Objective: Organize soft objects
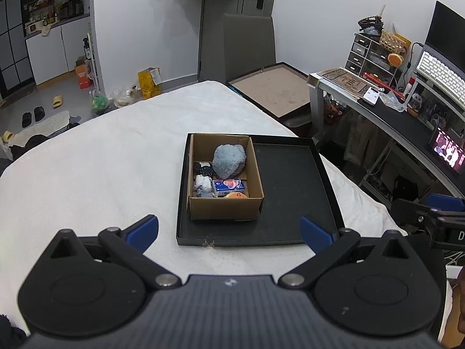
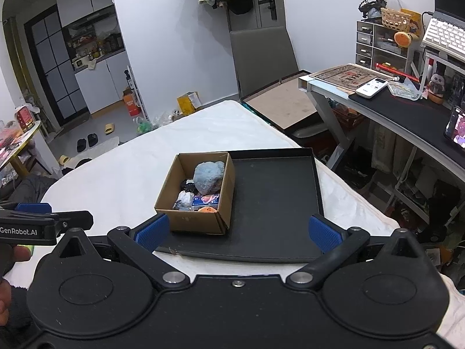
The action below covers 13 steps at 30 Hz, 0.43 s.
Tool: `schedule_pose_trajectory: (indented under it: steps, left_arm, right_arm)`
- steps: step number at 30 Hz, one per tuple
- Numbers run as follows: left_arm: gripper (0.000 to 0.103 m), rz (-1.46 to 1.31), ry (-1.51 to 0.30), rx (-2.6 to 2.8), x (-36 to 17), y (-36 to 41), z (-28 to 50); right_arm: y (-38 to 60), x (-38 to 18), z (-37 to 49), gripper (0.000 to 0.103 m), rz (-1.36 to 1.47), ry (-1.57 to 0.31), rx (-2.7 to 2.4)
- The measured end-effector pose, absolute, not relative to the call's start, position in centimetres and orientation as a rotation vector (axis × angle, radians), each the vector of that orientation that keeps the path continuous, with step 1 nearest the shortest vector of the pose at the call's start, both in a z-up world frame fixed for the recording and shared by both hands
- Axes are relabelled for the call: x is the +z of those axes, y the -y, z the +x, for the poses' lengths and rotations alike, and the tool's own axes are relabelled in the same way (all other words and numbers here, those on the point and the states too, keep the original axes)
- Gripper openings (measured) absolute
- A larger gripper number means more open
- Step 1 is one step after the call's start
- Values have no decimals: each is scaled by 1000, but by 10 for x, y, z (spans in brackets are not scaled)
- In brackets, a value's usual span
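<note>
A brown cardboard box (image 1: 225, 208) (image 2: 191, 219) stands in the left part of a shallow black tray (image 1: 293, 192) (image 2: 276, 203) on a white cloth-covered table. Inside lie a fluffy grey-blue soft toy (image 1: 229, 161) (image 2: 208, 176), a blue tissue pack (image 1: 229, 186) (image 2: 207, 199), an orange ball (image 1: 237, 195) (image 2: 207, 209), a black item (image 1: 203, 168) and a white-grey item (image 1: 203, 184). My left gripper (image 1: 229, 231) hangs open before the tray's near edge, holding nothing. My right gripper (image 2: 238, 231) is open too, over the tray's near edge, with nothing between its fingers.
The white table (image 1: 101, 160) spreads wide to the left of the tray. A grey chair (image 1: 250, 46) stands at the far end. A cluttered desk (image 1: 392, 107) with keyboard and drawers runs along the right. A hand (image 2: 8, 264) holds the other gripper at the left edge.
</note>
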<state>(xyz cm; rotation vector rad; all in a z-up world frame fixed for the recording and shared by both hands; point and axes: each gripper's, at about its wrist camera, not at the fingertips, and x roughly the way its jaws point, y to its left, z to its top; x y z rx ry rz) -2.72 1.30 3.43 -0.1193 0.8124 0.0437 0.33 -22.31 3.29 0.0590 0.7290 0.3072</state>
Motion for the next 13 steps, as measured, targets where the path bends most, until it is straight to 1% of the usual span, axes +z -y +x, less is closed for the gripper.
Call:
schedule_pose_trajectory:
  steps: [4,13]
  left_arm:
    - [103,-128,-782,63,33,-14,-27]
    - [103,-97,-796,33,19,-8,-15]
  right_arm:
    - [223,29,5,103,63,-738,307]
    - [224,18,12,103,62,-761,295]
